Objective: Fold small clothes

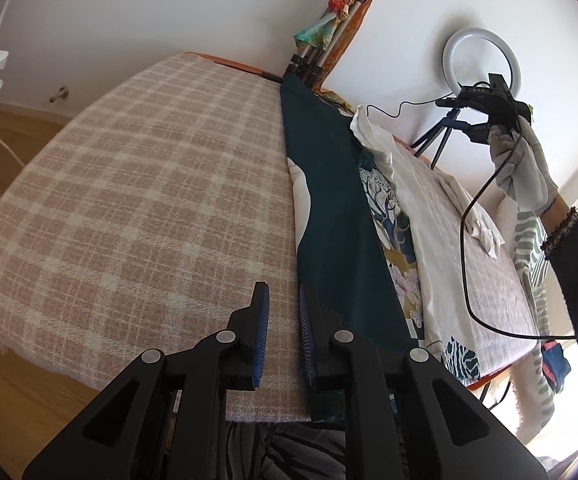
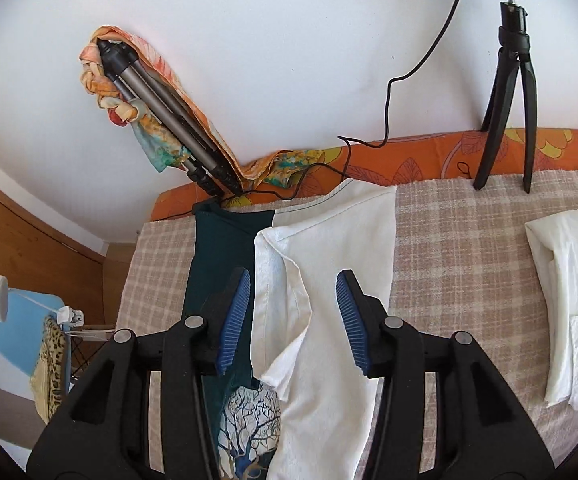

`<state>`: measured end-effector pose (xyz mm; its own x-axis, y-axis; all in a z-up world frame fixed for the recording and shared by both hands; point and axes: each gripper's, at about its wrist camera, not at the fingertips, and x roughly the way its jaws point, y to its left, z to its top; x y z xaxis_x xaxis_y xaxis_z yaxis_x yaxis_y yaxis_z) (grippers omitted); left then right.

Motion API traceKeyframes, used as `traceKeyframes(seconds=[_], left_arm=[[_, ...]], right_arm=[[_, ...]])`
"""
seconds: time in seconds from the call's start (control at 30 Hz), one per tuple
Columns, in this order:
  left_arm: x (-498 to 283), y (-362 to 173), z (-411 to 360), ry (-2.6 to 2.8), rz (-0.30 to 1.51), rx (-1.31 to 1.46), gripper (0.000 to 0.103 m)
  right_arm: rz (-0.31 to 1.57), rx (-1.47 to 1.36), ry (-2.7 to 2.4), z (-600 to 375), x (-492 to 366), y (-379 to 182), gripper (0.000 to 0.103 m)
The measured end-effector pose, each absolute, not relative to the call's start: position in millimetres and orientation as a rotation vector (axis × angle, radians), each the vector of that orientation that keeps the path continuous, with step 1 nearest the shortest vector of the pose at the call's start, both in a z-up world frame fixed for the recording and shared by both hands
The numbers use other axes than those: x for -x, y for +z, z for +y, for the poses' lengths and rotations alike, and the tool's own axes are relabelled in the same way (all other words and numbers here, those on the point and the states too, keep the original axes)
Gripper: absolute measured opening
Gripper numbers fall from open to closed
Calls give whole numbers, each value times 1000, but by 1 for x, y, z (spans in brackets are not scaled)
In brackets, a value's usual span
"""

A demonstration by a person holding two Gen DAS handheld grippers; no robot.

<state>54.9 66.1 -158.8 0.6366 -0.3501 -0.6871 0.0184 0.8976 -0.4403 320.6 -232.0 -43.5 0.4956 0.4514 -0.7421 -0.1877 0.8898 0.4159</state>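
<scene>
A dark teal garment (image 1: 329, 216) with a printed panel lies in a long strip across the pink plaid blanket (image 1: 149, 200). A white garment (image 1: 417, 220) lies partly folded over its far side. My left gripper (image 1: 283, 312) is slightly open and empty, just above the teal garment's near edge. In the right wrist view my right gripper (image 2: 297, 320) is open and empty, held above the white garment (image 2: 329, 280), with the teal garment (image 2: 217, 264) to its left. In the left wrist view the right gripper (image 1: 489, 116) is held high in a gloved hand.
A second folded white garment (image 2: 569, 300) lies at the right of the blanket. A small black tripod (image 2: 509, 112) with a ring light (image 1: 481, 60) stands at the back edge. A folded tripod wrapped in a scarf (image 2: 161, 120) leans on the wall. A black cable (image 1: 469, 260) hangs over the bed.
</scene>
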Motion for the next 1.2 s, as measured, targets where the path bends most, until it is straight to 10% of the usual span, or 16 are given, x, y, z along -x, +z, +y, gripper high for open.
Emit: traceKeyframes(seconds=[0.17,1.2], left_arm=[[-53,-162,59,-254,895,429,40],[-45,-196,51,-484,1113,691,30]], right_arm=[[998,-271,400,-270,-239,-52,48],[1182,-568,705,-272,-9,-224,48]])
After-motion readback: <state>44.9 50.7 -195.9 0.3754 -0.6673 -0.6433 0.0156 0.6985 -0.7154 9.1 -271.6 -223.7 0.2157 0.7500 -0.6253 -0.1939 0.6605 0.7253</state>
